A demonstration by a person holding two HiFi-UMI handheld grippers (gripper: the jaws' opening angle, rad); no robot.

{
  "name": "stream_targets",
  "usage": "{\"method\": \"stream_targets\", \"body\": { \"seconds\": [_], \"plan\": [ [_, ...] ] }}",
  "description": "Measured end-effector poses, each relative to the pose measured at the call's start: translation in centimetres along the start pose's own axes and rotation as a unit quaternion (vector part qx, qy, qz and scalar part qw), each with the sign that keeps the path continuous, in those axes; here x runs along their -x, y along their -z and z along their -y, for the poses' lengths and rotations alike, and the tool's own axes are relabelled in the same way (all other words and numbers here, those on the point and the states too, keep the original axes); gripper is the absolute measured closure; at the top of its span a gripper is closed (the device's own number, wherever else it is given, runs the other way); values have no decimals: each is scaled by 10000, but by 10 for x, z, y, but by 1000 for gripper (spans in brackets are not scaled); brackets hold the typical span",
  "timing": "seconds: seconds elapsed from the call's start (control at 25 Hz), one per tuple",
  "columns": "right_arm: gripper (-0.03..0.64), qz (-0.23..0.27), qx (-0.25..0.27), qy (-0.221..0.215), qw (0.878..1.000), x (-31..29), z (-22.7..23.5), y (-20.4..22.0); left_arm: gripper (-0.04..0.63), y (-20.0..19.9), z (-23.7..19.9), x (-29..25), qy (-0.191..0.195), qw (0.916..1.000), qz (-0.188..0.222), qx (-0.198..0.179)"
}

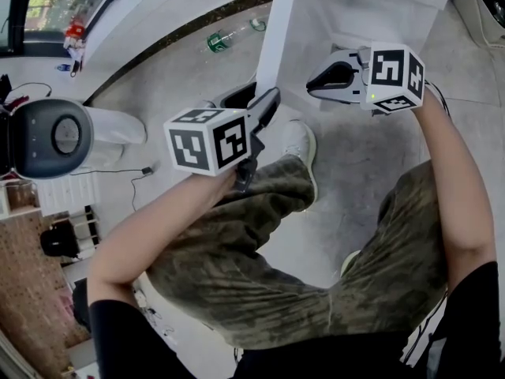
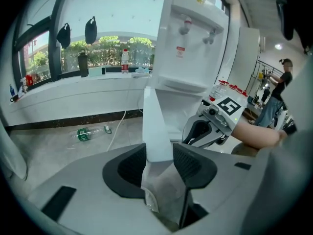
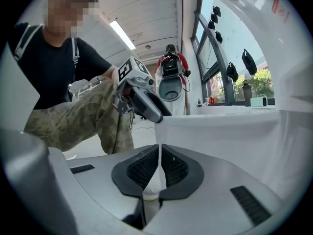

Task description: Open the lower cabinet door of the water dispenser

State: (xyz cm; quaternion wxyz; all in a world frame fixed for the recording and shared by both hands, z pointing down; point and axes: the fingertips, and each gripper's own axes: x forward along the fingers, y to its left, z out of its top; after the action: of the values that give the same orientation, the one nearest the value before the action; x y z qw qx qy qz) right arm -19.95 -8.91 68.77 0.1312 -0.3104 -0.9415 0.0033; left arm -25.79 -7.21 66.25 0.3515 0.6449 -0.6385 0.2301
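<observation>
Lower cabinet door [image 1: 276, 46] ajar, edge clamped by left gripper [image 2: 159, 156]; right gripper [image 3: 160, 166] closed, empty; green bottle [image 1: 217, 42] at nine o'clock on grey floor [image 1: 355, 156].

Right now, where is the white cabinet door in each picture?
Head view: the cabinet door is the white panel at top middle, running down to the left gripper.
Left gripper view: in the middle, its edge between that gripper's jaws.
Right gripper view: the wide white panel right of centre.
Shared landmark: the water dispenser, which is white and near the top in every view.
</observation>
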Motion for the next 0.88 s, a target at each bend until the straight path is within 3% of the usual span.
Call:
{"method": "stream_targets", "body": {
  "seconds": [0.24, 0.56, 0.88],
  "plan": [
    [603, -164, 17, 237, 9996, 3, 6, 6, 422, 1, -5, 1, -118, 9999, -37, -56],
    [603, -252, 65, 269, 9993, 2, 8, 10, 422, -3, -35, -1, -604, 9981, 79, -110],
    [603, -305, 21, 368, 9989, -2, 13, 13, 415, -7, -50, -1, -842, 9962, 121, -191]
  ]
}}
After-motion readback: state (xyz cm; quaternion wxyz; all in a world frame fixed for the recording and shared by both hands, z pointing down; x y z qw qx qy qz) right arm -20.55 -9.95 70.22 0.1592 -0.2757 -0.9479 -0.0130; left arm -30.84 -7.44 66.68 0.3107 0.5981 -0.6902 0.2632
